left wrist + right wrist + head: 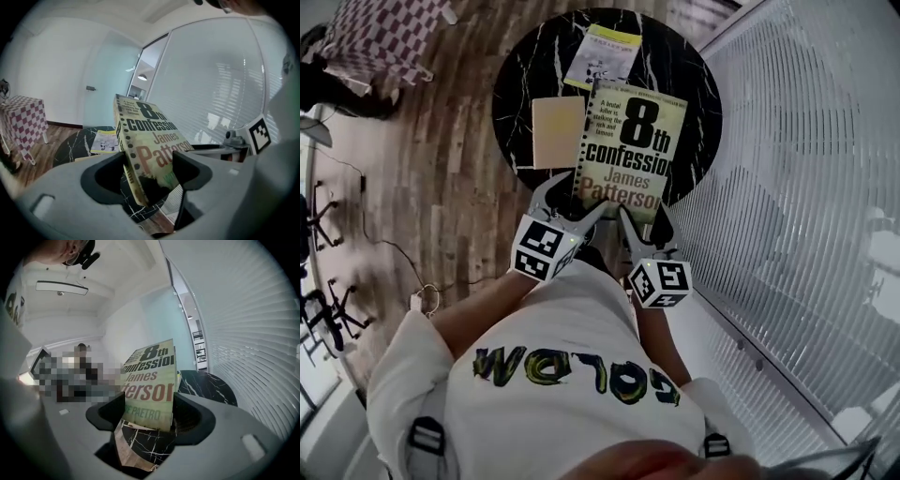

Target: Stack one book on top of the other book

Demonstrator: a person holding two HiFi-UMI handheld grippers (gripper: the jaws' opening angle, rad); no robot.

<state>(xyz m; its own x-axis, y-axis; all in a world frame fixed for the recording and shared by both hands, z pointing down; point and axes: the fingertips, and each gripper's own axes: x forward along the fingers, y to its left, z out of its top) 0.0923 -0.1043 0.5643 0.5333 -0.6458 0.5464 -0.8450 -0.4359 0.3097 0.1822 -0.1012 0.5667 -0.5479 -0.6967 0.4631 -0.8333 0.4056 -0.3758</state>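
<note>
I see the black marble table (pixel 511 94) below my tools. The "8th confession" book (pixel 628 150) is held tilted above it. My left gripper (pixel 572 208) and right gripper (pixel 645 230) each clamp its near edge. The yellow book (pixel 602 54) lies flat on the far tabletop.

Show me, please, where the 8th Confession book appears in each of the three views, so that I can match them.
Head view: the 8th Confession book is at upper centre, over the black marble table.
Left gripper view: centre, between the jaws, spine to the left.
Right gripper view: centre, between the jaws, front cover showing.
Shared landmark: the table, in all three.
</note>
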